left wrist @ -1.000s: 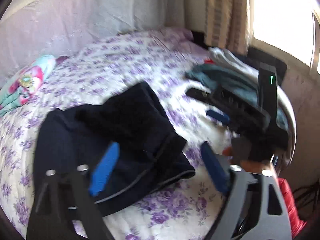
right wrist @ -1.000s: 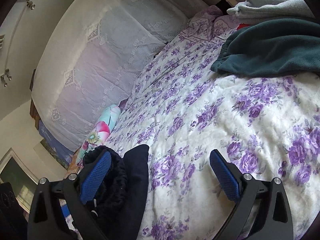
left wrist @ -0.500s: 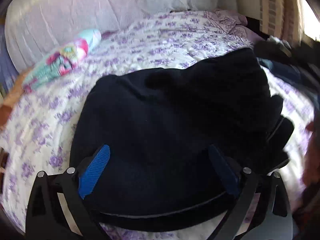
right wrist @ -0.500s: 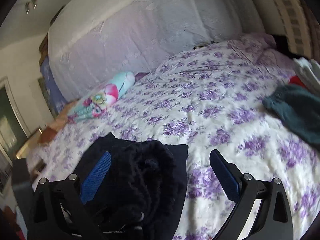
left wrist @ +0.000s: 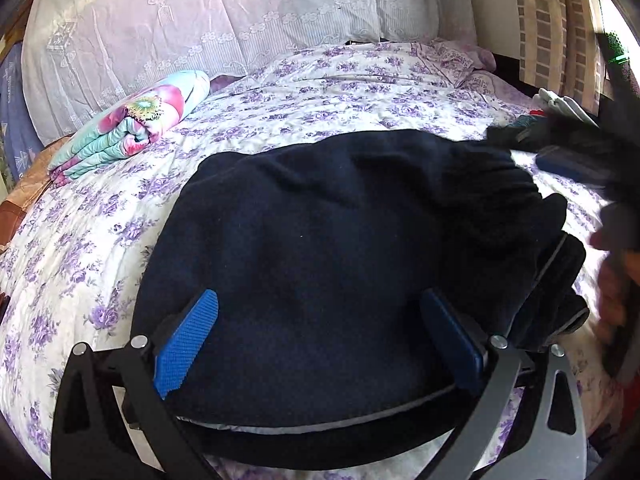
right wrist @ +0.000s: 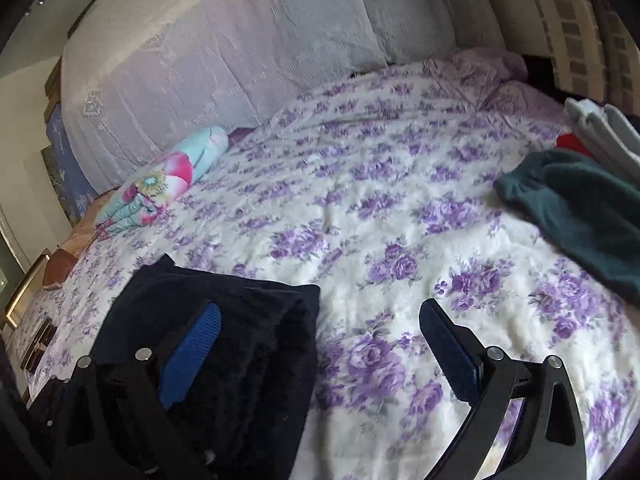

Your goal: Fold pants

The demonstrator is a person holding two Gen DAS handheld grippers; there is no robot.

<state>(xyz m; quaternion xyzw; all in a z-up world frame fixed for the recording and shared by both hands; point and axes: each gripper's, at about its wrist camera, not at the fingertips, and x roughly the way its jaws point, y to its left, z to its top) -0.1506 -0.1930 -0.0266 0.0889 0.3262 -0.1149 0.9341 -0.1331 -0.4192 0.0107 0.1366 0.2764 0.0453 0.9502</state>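
Navy fleece pants (left wrist: 340,240) lie folded in a bundle on purple-flowered white bedspread (left wrist: 280,92). Left gripper (left wrist: 320,340) spread wide above them, gripping nothing. Right gripper (right wrist: 320,344) wide too, empty, beside bundle.

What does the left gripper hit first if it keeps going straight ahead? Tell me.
Most likely the dark navy pants: the left gripper points down onto them with open jaws, the folded bundle filling the space between and ahead of its pads. How close they are is unclear.
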